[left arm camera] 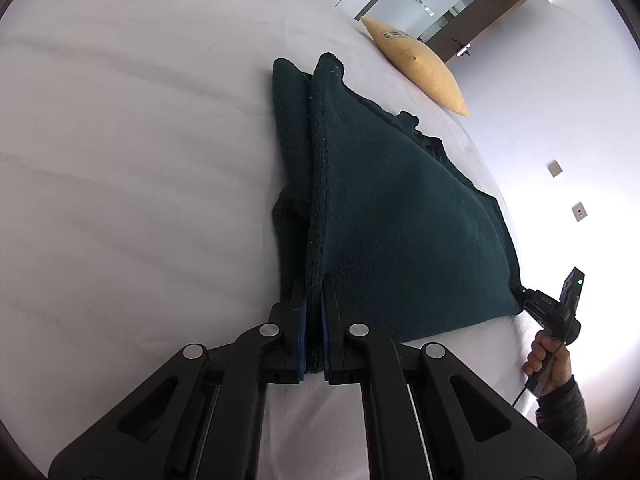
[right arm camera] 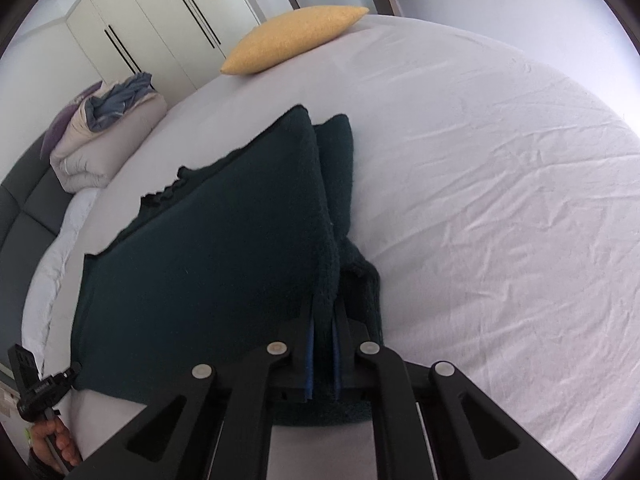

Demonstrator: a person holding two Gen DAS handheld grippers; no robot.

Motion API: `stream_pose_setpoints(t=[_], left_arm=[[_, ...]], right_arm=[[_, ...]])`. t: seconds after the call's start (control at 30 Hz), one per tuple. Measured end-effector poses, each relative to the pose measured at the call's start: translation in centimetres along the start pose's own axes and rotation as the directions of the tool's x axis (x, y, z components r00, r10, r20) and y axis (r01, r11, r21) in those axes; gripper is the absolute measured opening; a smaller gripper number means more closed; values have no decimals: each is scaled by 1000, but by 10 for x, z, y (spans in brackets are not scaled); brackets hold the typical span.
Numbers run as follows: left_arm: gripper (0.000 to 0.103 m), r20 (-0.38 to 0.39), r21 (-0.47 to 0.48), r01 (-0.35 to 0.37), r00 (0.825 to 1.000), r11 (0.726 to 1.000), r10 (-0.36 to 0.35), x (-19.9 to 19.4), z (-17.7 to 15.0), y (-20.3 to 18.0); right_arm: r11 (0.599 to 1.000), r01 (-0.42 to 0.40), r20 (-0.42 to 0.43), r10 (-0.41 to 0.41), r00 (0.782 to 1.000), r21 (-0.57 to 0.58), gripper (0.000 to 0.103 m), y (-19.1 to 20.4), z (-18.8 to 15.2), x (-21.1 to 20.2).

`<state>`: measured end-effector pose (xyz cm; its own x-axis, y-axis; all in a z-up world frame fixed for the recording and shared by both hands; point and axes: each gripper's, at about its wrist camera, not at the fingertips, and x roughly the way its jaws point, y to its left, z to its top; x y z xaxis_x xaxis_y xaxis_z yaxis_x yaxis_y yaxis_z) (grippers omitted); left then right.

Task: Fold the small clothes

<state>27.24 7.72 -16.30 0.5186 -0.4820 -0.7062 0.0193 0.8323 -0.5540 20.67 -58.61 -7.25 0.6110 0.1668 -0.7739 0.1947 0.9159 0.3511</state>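
A dark green fleece garment (left arm camera: 392, 216) lies stretched over the white bed (left arm camera: 120, 160). My left gripper (left arm camera: 314, 292) is shut on one near corner of it, with the cloth pinched between its blue pads. My right gripper (right arm camera: 324, 312) is shut on the other near corner of the same garment (right arm camera: 224, 240). Both lift the near edge a little, so the cloth rises as a ridge from the sheet. The right gripper also shows at the far right of the left wrist view (left arm camera: 520, 290), and the left gripper at the lower left of the right wrist view (right arm camera: 76, 368).
A yellow pillow (right arm camera: 292, 36) lies at the far edge of the bed. A folded beige duvet with blue cloth on top (right arm camera: 104, 136) sits by the grey headboard (right arm camera: 24, 216). White wardrobes (right arm camera: 160, 20) stand behind. Bare white sheet (right arm camera: 500, 200) lies to the right.
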Motion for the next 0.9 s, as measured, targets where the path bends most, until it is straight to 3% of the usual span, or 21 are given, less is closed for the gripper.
stream_pose_setpoints(t=[0.33,0.43,0.47,0.53,0.67,0.77,0.9], left_arm=[[6,10,-11,-5,1000,1000,6,4,-5,-2],[6,13,-52,60,998,997,-59,-3,-3,6],[6,13,-68,67,998,995,-67,-6,-3,9],[12,15,-88,15,1000,996,-14,-17,1,13],[13,97,-118,-80,991,990,92,-50,16,11],[13,139,-36,-47,989,998,51,-58,30,-19],[13,87,67,34,995,997,-40,-24,44,-71]], right_arm=[[1000,6,-1,-6,1000,-29,8,-1,2,8],[999,10,2,-10,1000,-44,14,2,0,3],[998,22,3,-22,1000,-59,22,4,-2,-1],[997,30,15,-29,999,-71,33,5,-7,-10],[998,54,49,-53,997,-21,38,0,-14,-35],[1000,10,101,-9,995,-4,39,9,-8,-55],[995,-31,94,40,995,-90,39,47,5,-49]])
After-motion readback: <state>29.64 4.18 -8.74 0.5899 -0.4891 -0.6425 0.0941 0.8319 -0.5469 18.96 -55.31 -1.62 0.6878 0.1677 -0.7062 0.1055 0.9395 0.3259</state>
